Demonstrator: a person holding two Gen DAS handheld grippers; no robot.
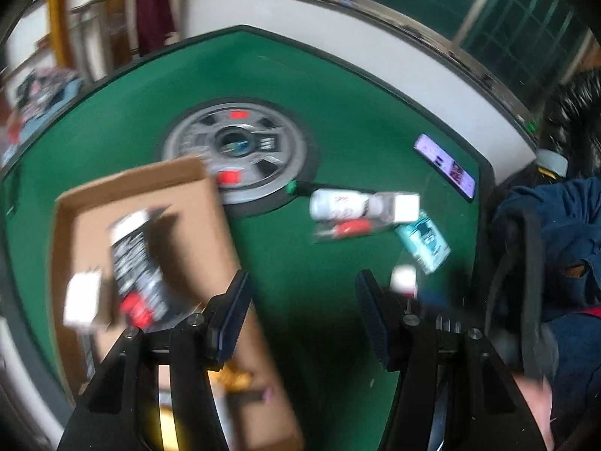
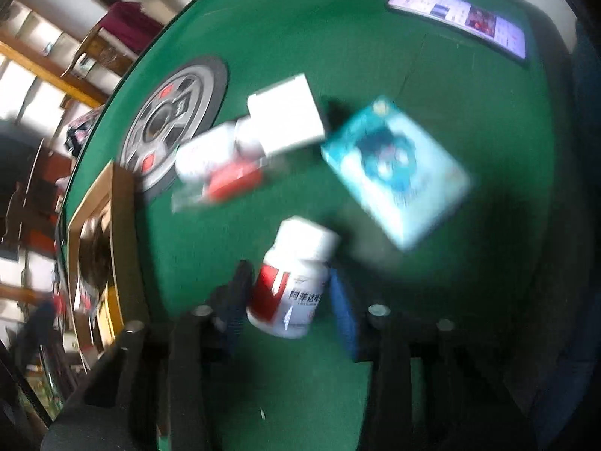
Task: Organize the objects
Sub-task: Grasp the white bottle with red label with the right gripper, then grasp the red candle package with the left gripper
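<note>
Left gripper (image 1: 302,297): jaws stand apart with nothing between them, over bare green felt beside the cardboard box (image 1: 210,203).
Right gripper (image 2: 289,293): jaws drawn in on a white pill bottle (image 2: 291,282); the pads appear to press its sides, though blur makes the contact hard to confirm.
Pill bottle: white cap, red and white label, tilted, just above the green table (image 2: 469,120).
Cardboard box: at the table's left; the left wrist view shows a black and red packet (image 1: 137,263) and a small white item (image 1: 84,300) inside.
Centre of table: a grey round panel (image 1: 240,150) with red buttons.
Loose pile: a second white bottle (image 2: 210,154) on its side, a white carton (image 2: 287,116) touching it, a clear packet with a red part (image 2: 229,184) just beside.
Teal box (image 2: 394,173): right of the pile, apart from the held bottle.
Phone (image 2: 458,18): lit screen, far right edge of the felt.
Only the left view shows: the box's contents, and a dark blue garment (image 1: 556,233) to the right.
Only the right view shows: the held bottle's label.
Writing: Chinese characters on the bottle label, too blurred to read in full.
</note>
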